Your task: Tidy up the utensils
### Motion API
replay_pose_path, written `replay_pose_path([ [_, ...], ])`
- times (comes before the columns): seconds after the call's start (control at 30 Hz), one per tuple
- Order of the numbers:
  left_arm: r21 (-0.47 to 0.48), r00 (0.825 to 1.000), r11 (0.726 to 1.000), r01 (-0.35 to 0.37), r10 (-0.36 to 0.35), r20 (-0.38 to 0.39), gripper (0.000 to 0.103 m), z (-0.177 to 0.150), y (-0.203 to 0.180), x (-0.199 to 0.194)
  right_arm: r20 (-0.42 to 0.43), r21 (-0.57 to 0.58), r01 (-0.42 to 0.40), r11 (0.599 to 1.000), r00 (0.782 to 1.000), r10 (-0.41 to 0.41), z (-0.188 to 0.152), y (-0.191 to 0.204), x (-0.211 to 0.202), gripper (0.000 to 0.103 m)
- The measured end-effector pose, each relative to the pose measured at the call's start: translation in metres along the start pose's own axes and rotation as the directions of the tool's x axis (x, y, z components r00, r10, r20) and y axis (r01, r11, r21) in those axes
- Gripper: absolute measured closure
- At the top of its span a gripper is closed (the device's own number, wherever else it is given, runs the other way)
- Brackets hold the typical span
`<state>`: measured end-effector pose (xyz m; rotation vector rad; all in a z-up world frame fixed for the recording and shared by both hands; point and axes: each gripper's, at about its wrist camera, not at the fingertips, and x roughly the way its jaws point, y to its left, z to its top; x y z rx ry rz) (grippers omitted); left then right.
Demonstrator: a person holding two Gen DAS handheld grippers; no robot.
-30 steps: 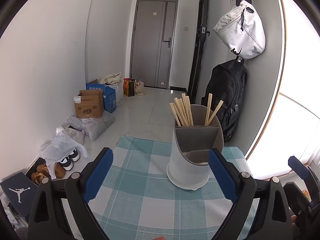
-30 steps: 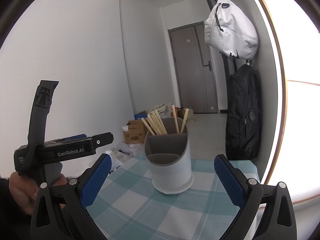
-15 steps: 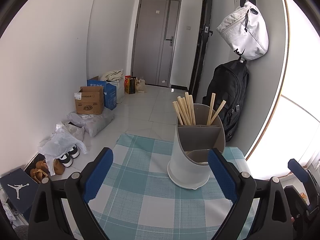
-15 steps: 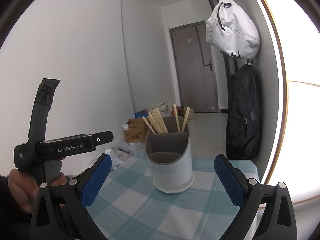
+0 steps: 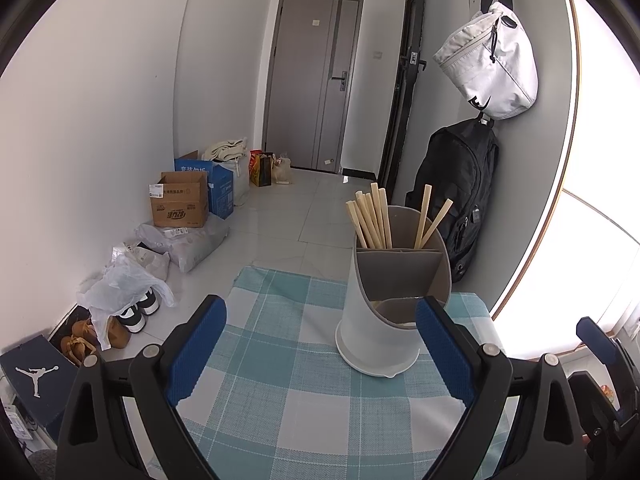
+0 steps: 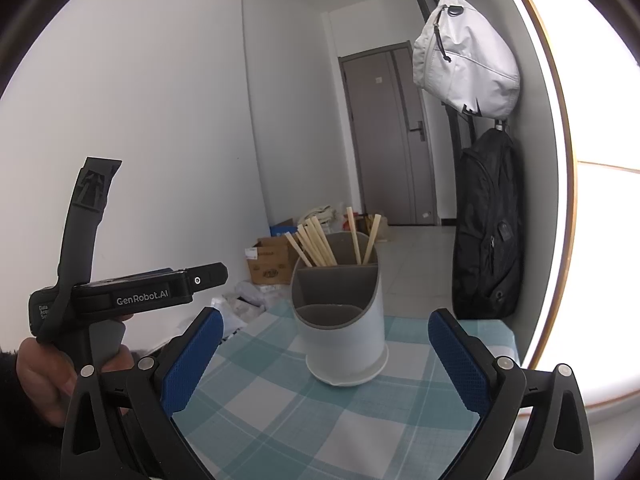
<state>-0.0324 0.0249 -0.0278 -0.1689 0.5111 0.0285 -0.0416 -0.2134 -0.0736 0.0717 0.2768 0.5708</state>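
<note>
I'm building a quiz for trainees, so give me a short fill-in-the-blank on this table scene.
1. The wooden chopsticks stand in the holder's ____ compartments.
2. The white-and-grey plastic utensil holder stands on a ____ tablecloth.
3. Both the left gripper and the right gripper are ____ and hold nothing.

Missing words: rear; checked; open

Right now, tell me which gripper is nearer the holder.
Left, slightly. The left gripper hangs open just short of the holder, which sits toward its right finger. The right gripper, also open, frames the holder from a little farther back.
</note>
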Motion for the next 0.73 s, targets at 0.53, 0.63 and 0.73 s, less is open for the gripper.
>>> replay_pose_path([
  [0.53,0.019,1.000,1.000,-0.009,0.009,-0.004,0.010,-0.0017,-0.0024,0.0000,-0.006,-0.005,-0.005,1.000,1.000,0.005,-0.0007,0.0005,0.0011,0.000],
  [0.63,0.017,1.000,1.000,-0.009,0.009,-0.005,0.010,-0.0020,-0.0024,-0.0001,-0.007,-0.005,-0.005,1.000,1.000,0.005,-0.0010,0.0007,0.0015,0.000],
  [0.73,0.018,1.000,1.000,-0.012,0.012,0.004,0.010,-0.0022,-0.0018,-0.0023,-0.012,-0.001,-0.009,1.000,1.000,0.009,-0.0018,0.0004,0.0027,0.000],
])
